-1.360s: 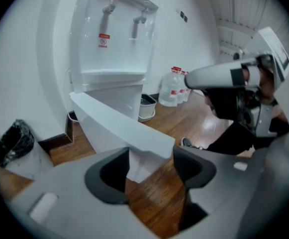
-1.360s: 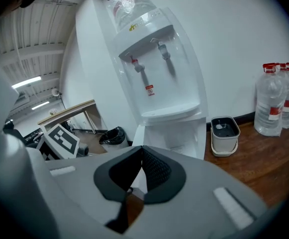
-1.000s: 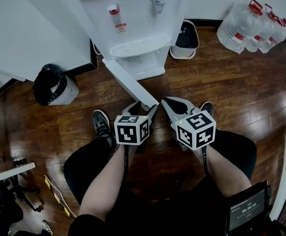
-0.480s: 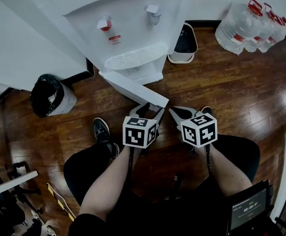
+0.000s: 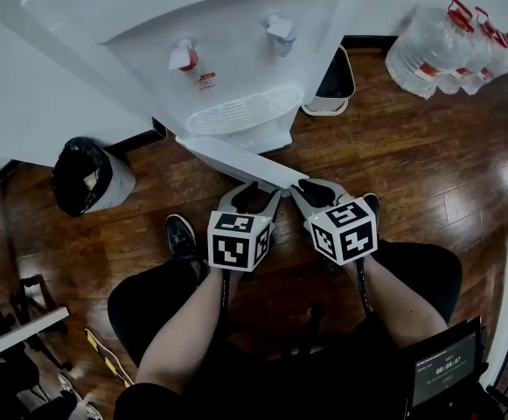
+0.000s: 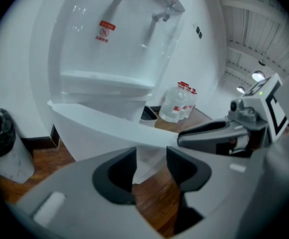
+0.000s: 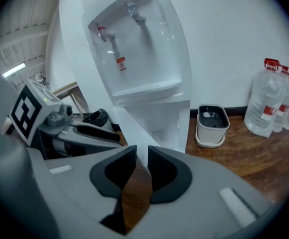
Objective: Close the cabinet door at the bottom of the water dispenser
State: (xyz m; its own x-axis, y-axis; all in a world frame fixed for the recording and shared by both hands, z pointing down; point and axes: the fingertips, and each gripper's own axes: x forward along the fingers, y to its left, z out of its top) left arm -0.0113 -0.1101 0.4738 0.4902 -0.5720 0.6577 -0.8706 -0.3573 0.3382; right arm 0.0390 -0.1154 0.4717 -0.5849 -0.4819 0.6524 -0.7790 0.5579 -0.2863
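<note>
The head camera looks steeply down from above; both gripper cameras sit low, close to the tall white plastic water dispenser (image 5: 236, 51), which all three views share.

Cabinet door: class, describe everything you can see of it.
The cabinet door is a plain white, smooth, flat panel, plastic by its look. It stands open, swung out from the base of the water dispenser over the wood floor, hinged at its left end in the head view. Its free corner shows between the jaws of the left gripper, which have just been closing but do not press on it.
</note>
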